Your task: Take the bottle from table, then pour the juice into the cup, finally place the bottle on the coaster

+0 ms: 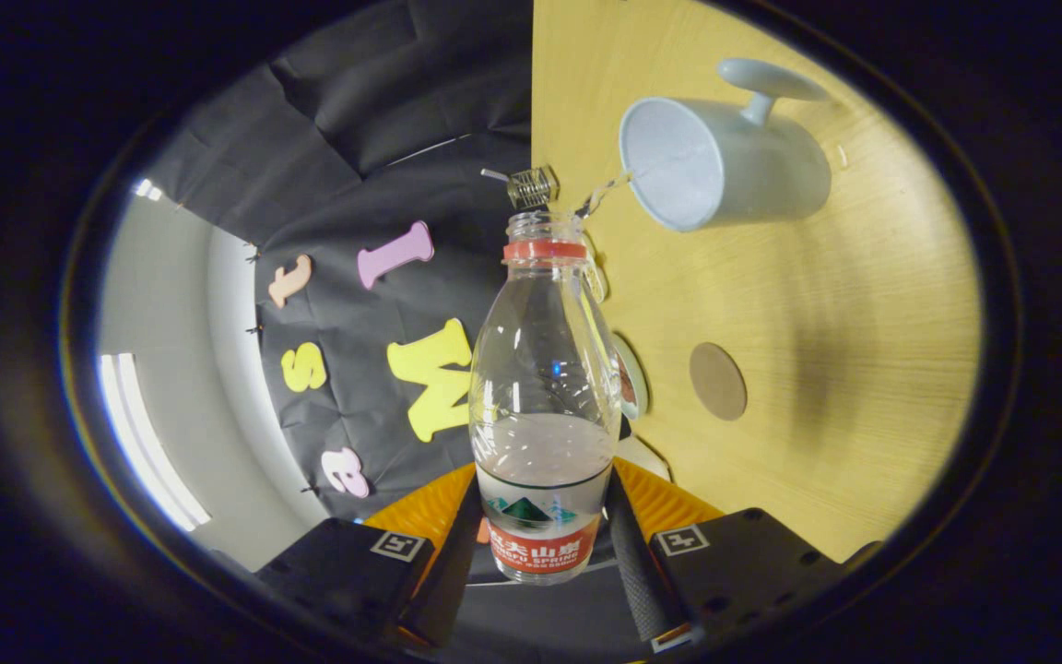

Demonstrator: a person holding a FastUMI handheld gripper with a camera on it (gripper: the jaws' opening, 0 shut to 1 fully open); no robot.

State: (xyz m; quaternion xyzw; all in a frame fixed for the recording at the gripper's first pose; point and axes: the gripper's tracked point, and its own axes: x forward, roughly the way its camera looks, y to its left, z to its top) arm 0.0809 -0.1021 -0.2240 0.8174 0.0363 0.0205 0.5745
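Note:
My gripper [545, 544] is shut on a clear plastic bottle [545, 397] with a red neck ring and no cap, both fingers pressing its labelled lower part. The whole view is rolled sideways, so the bottle is tipped over the table. Clear liquid lies in its lower half, and a thin stream runs from its mouth into the pale blue-grey cup [720, 161], which stands on the table just beyond the mouth. A round brown coaster [717, 381] lies flat on the wooden table, beside the bottle's middle and nearer to me than the cup.
The light wooden table [844, 369] spreads under the cup and coaster. A small metal clip [529, 186] sits at the table's edge by the bottle mouth. A round silvery object [632, 378] is partly hidden behind the bottle. Black booth cloth hangs beyond the table.

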